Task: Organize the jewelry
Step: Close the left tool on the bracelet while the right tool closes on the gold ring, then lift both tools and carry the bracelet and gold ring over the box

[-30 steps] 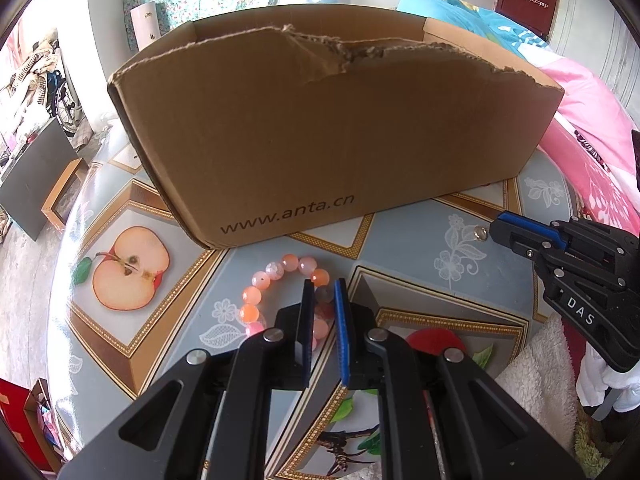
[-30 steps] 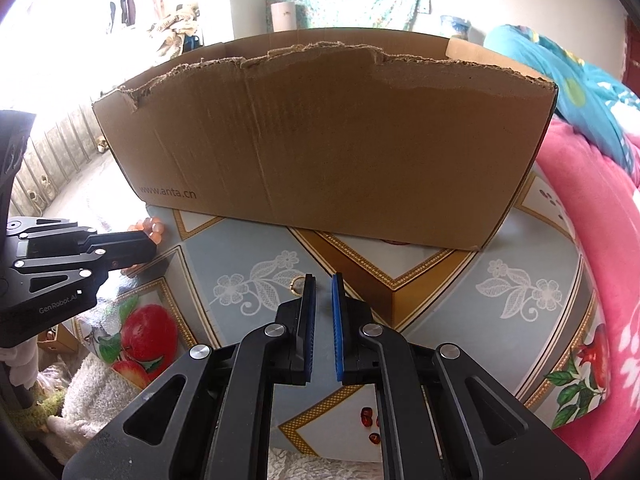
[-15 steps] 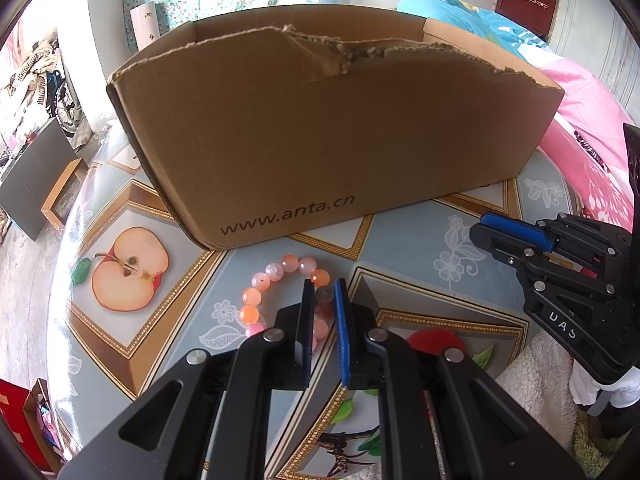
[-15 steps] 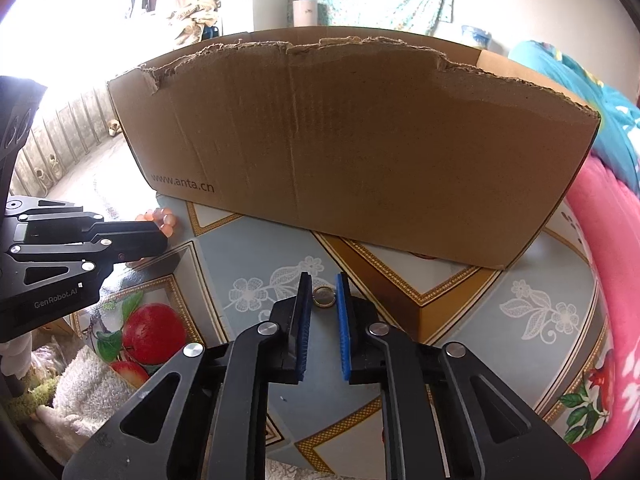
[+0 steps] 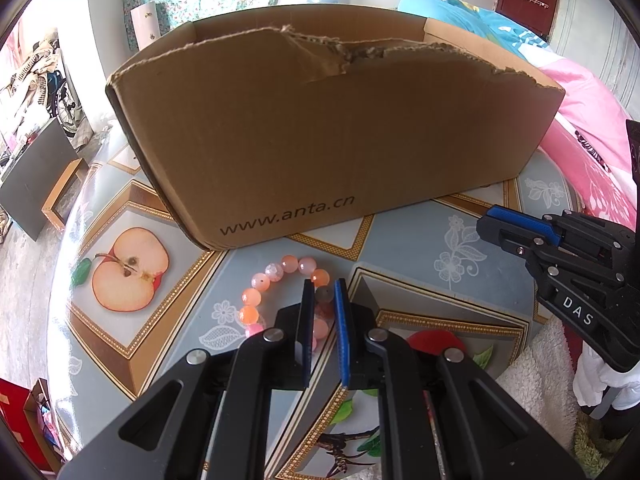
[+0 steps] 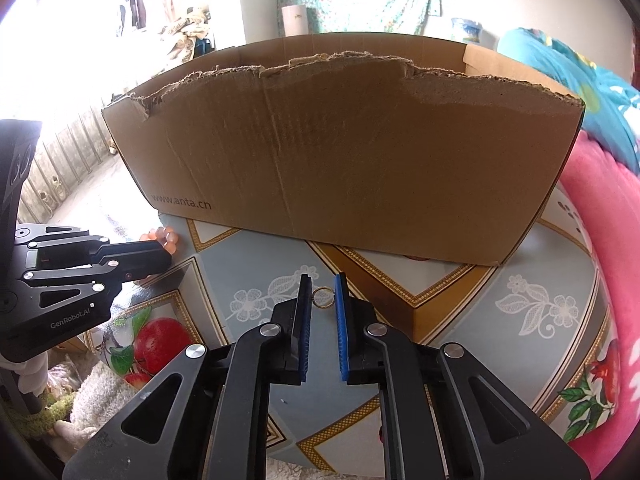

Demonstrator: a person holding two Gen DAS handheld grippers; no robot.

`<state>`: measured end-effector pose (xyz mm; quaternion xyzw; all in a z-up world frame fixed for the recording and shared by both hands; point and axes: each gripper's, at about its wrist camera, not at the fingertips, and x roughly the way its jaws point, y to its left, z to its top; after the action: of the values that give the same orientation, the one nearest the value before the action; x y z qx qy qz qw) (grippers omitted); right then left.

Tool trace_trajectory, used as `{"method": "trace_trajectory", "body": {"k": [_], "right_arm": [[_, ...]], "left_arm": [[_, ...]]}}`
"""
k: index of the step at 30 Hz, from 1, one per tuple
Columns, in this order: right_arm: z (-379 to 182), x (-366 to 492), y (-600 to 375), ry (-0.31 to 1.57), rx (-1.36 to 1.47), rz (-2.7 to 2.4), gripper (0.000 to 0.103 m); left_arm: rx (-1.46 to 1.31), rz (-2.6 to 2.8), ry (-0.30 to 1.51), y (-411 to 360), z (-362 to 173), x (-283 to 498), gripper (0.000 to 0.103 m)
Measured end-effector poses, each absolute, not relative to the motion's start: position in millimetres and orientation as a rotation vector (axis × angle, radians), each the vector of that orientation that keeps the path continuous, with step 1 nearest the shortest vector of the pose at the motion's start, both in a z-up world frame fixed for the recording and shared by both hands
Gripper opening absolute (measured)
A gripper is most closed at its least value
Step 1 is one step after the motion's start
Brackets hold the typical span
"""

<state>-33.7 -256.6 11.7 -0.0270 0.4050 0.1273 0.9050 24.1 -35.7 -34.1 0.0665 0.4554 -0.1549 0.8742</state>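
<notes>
A pink and orange bead bracelet lies on the patterned table before an open cardboard box. My left gripper straddles the bracelet's right side, jaws narrow around a grey bead. In the right wrist view a small gold ring sits between the tips of my right gripper, whose jaws stand slightly apart around it. The box stands behind it. The bracelet's beads peek out past the left gripper body.
A white fluffy towel lies at the table's near right edge. Pink bedding lies right of the table. Small dark red beads lie on the table under my right gripper.
My right gripper has moved left and forward to the gold ring, which now sits between its tips. The left gripper has stayed at the bracelet.
</notes>
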Motion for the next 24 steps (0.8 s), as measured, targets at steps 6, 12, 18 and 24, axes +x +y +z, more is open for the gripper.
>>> {"method": "trace_trajectory", "body": {"k": [6,12,18,24], "right_arm": [[19.4,-38.1,-265.8,0.839,-0.030,0.262,0.010],[19.6,-39.1,-274.4,0.841,-0.018,0.262,0.010],[17.8,-38.8,-277.4,0.842,-0.013,0.264,0.010],[18.6,-38.0,-279.6,0.842,-0.008,0.269,0.010]], "left_arm": [[0.147,-0.322,0.951,-36.6,-34.4,25.7,0.010],[0.153,-0.320,0.949,-38.6,-34.3,25.3,0.010],[0.156,-0.319,0.949,-40.0,-34.5,25.1,0.010],[0.155,-0.320,0.946,-40.0,-34.5,25.0,0.010]]}}
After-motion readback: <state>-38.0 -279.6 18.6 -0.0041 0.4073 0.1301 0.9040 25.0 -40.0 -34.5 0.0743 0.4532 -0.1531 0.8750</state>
